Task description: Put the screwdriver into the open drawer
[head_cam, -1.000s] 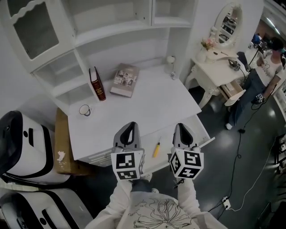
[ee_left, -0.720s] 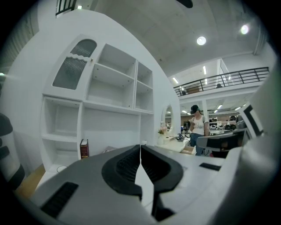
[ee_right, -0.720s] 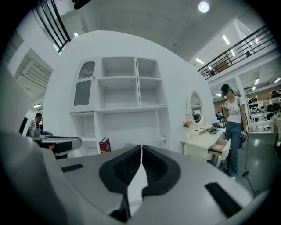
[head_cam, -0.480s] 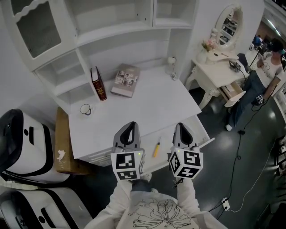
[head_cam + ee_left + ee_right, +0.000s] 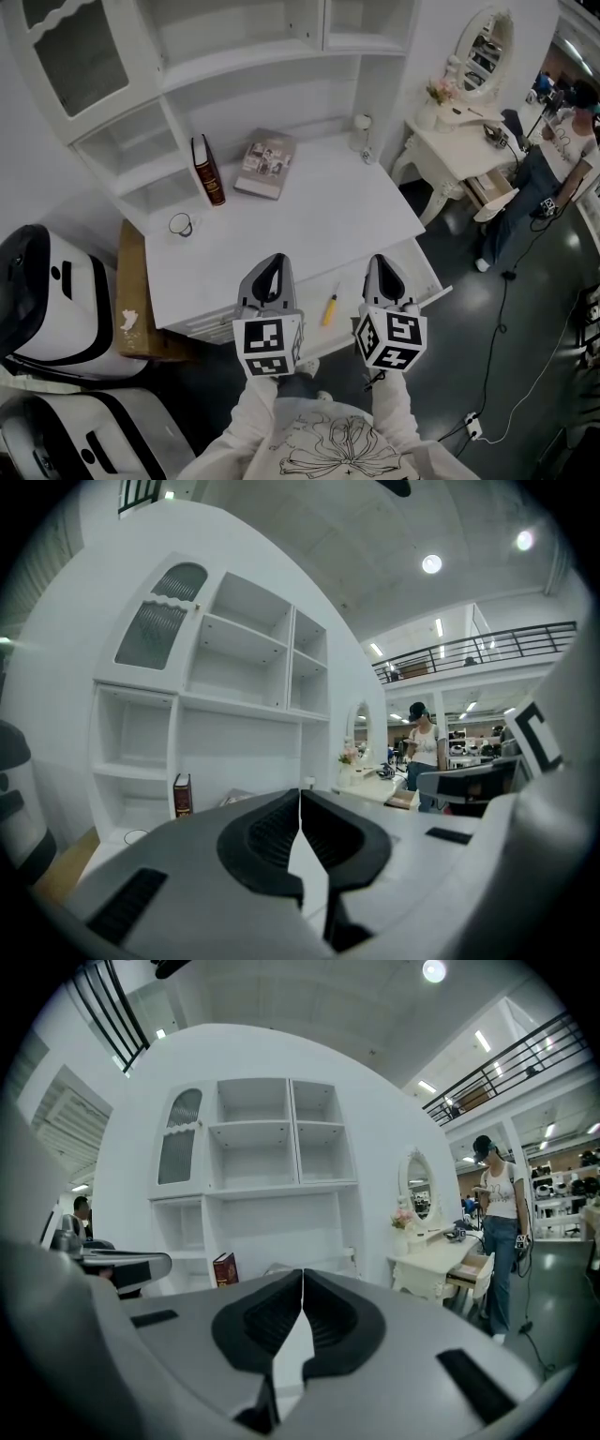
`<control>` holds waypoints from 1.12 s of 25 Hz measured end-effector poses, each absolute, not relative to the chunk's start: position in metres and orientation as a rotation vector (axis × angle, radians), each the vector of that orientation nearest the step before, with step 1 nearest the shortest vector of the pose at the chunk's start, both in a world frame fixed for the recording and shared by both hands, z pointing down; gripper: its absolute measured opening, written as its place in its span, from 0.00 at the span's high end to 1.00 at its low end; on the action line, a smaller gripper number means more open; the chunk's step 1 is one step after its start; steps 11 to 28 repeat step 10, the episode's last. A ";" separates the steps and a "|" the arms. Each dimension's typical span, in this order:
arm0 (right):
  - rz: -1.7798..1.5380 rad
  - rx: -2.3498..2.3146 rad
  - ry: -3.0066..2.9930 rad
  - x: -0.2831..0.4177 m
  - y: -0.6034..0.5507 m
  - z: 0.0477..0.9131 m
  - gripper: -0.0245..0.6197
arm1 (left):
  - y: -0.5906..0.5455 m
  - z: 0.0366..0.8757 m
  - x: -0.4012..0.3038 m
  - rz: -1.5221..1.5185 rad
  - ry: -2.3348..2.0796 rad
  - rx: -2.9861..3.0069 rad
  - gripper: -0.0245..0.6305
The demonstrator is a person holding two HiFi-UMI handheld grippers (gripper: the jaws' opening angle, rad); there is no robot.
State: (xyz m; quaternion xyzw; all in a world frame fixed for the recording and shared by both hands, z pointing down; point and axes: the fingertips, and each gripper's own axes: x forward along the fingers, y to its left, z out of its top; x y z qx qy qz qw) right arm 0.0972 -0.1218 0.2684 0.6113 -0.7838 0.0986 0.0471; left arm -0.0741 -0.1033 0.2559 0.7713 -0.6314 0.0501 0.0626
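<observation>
A screwdriver with a yellow handle lies in the open drawer at the front of the white desk. It sits between my two grippers and touches neither. My left gripper hovers over the drawer's left part, jaws together with nothing in them. To the right of the screwdriver my right gripper is likewise shut and empty. Both point towards the desk's hutch. The screwdriver does not show in either gripper view.
On the desk are a dark red book standing upright, a flat booklet, a glass and a small white object. A dressing table and a person are at the right, white machines at the left.
Both grippers and the screwdriver keep their places; only the head view has shifted a little.
</observation>
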 end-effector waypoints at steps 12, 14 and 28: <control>0.318 1.865 -2.389 0.098 -0.126 0.271 0.95 | -0.108 0.257 -0.075 0.156 -1.910 2.327 0.95; 0.318 1.865 -2.389 0.098 -0.126 0.271 0.95 | -0.108 0.257 -0.075 0.156 -1.910 2.327 0.95; 0.318 1.865 -2.389 0.098 -0.126 0.271 0.95 | -0.108 0.257 -0.075 0.156 -1.910 2.327 0.95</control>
